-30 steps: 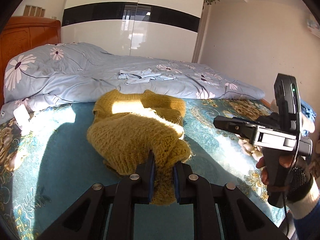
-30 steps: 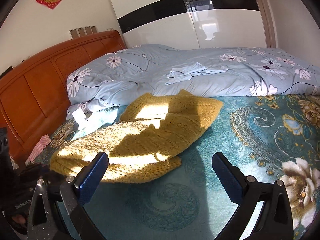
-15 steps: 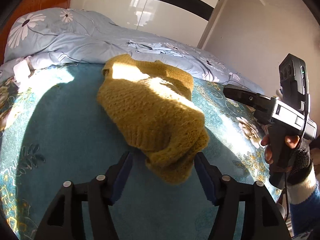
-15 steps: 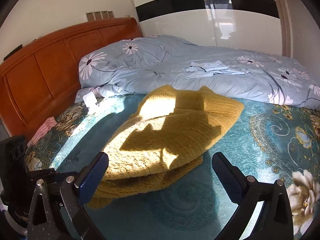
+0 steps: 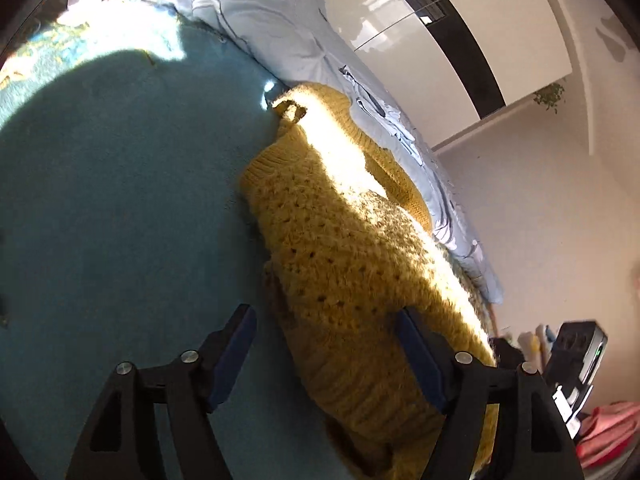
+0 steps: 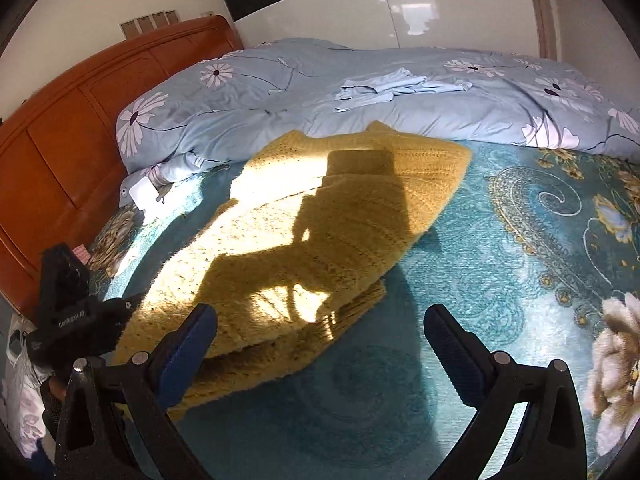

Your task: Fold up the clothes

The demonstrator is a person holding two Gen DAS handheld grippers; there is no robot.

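Note:
A mustard yellow knitted sweater [image 6: 320, 240] lies folded over on the teal bedspread [image 6: 500, 280]; it also shows in the left wrist view [image 5: 352, 264]. My left gripper [image 5: 326, 354] is open, tilted, its fingers on either side of the sweater's near end, holding nothing. It also shows at the left in the right wrist view [image 6: 76, 324]. My right gripper [image 6: 320, 344] is open and empty, just in front of the sweater's near edge. The other gripper's body shows at the lower right of the left wrist view [image 5: 576, 364].
A light blue floral duvet [image 6: 360, 96] is bunched along the far side of the bed, with a pale blue garment [image 6: 396, 84] on it. An orange wooden headboard [image 6: 60, 152] stands at the left. White wardrobe doors [image 6: 400, 12] are behind.
My left gripper opened and let go of the sweater end, which now lies folded on the bed. The left gripper then tilted and came closer. The right gripper moved closer to the sweater.

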